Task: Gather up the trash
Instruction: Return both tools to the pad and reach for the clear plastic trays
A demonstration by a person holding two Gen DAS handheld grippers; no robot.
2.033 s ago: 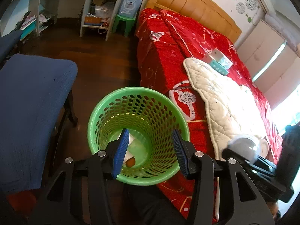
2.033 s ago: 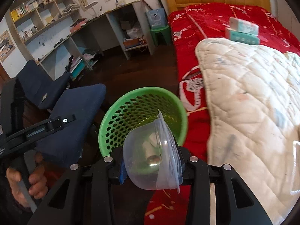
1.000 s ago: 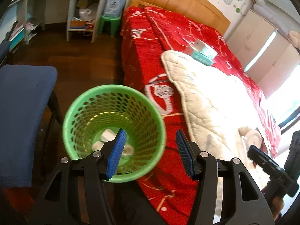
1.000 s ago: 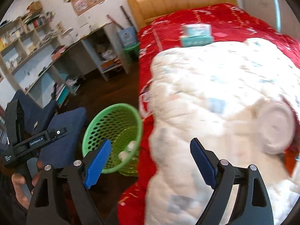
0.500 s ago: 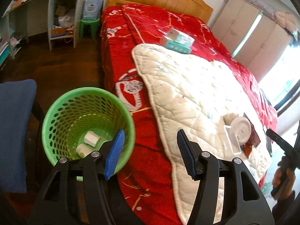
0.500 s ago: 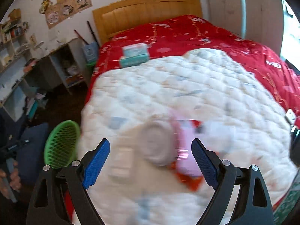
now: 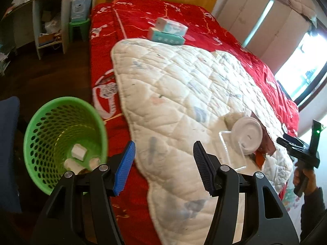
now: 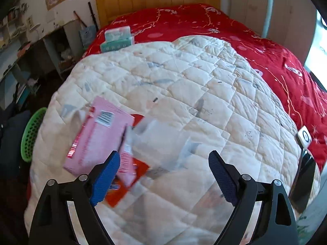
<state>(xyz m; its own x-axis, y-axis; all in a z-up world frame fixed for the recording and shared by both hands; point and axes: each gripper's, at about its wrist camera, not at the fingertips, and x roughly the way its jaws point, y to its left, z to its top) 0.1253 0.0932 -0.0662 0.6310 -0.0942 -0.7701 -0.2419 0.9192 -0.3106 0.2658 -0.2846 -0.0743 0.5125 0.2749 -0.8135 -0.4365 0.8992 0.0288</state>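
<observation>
Left gripper (image 7: 163,163) fingers spread, empty; right gripper (image 8: 163,175) fingers spread, empty

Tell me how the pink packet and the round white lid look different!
The pink packet is flat, rectangular and has a barcode; the round white lid is a plain disc. The packet lies flat, while the lid leans tilted against other litter. Both rest on the white quilt, not yet in the green basket.

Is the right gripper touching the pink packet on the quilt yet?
Cannot tell. In the right wrist view the open right gripper has its left finger overlapping the pink packet, but blur hides any gap.
</observation>
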